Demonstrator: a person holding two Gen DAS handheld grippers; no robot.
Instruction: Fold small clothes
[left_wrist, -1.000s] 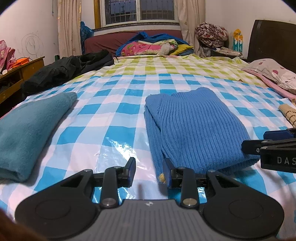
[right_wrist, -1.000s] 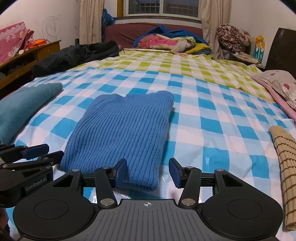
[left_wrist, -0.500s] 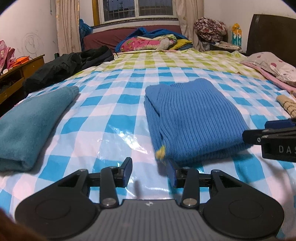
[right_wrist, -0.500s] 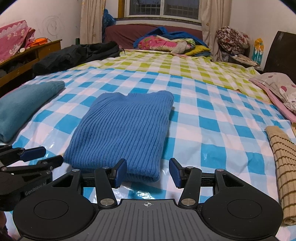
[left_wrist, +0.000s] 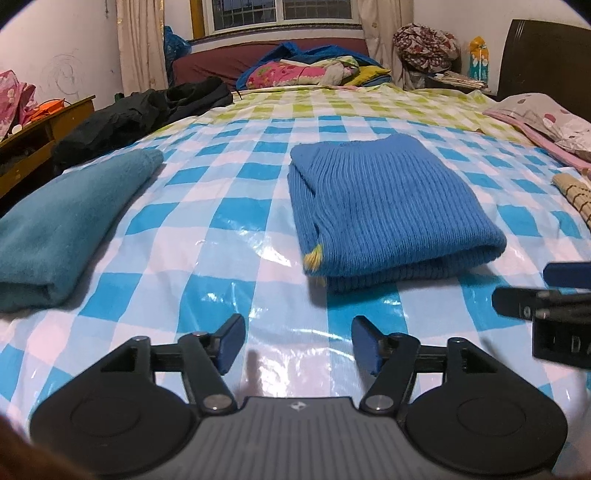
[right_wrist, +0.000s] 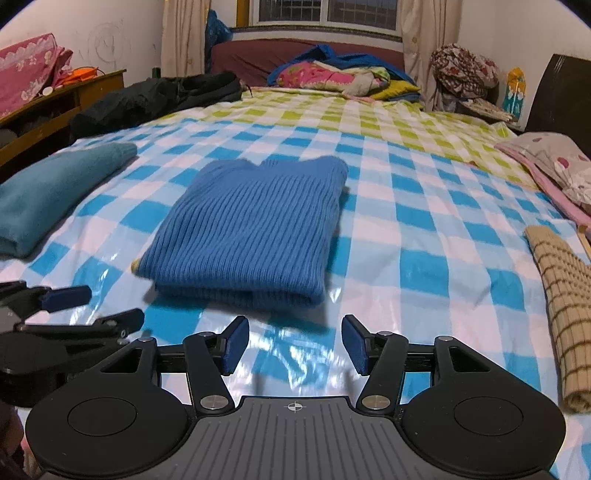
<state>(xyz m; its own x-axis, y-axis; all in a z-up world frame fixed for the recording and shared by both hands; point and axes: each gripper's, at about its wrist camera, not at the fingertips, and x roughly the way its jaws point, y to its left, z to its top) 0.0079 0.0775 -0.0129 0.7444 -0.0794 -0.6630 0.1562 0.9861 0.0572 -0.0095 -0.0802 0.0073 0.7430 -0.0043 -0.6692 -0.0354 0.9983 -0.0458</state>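
**Blue sweater folded, both grippers letting go**

With the blue ribbed sweater (left_wrist: 388, 206) lying folded at 12 o'clock on the checked bed cover (left_wrist: 229, 206), this garment's fold looks finished. The left gripper (left_wrist: 297, 341) and right gripper (right_wrist: 293, 338) sit just short of its near edge, fingers spreading, nothing between them. Next likely needs another garment: the striped cloth (right_wrist: 565, 295) at 3 o'clock; the teal fold (left_wrist: 62, 229) lies at 9.

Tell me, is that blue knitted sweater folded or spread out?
Folded: the blue sweater lies as a compact rectangle, doubled layers showing along its near edge.
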